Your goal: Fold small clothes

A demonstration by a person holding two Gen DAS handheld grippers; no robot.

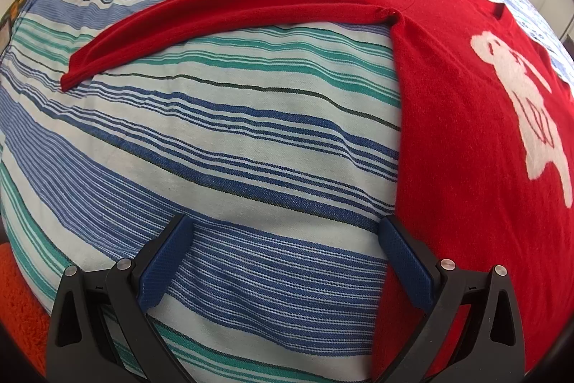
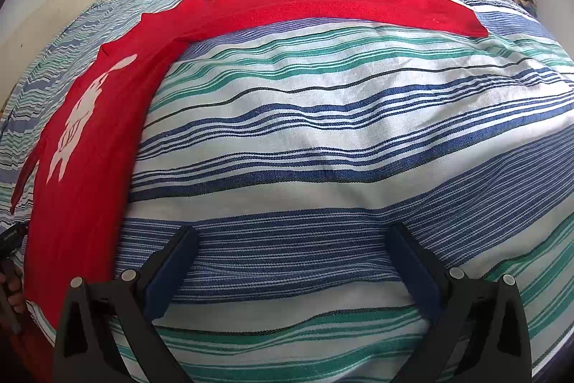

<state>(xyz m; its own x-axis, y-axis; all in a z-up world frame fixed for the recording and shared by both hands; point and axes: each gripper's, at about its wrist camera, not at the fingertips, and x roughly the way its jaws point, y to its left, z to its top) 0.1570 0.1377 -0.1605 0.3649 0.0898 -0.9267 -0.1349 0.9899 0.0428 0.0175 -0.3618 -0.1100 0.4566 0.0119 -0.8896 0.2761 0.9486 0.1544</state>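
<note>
Nearest to me in the left wrist view are the blue textured pads (image 1: 405, 261) of my left gripper (image 1: 283, 239), spread wide with nothing between them; the right-hand pad sits just over the near hem corner of the red sweater (image 1: 466, 131). Beneath lies a striped bedspread (image 1: 215, 117), a woven cotton-looking cloth in blue, green and white bands with thin dark lines, gently rumpled.

My right gripper (image 2: 294, 257) is likewise spread wide and empty, hovering over bare bedspread (image 2: 323, 131) just right of the sweater's (image 2: 82, 203) near hem edge.

That sweater is a soft, fuzzy knit lying flat, front up, with a white fleecy animal figure (image 1: 523, 103) on the chest. Its body runs lengthwise from the hem near me to the neckline (image 1: 498, 10) at the far end. One sleeve (image 1: 215, 17) stretches straight out to the left, the other sleeve (image 2: 340, 2) to the right, each ending in a ribbed cuff, so the sleeves lie crosswise to the body.

Part of a hand (image 2: 12, 293) shows at the left edge of the right wrist view.
</note>
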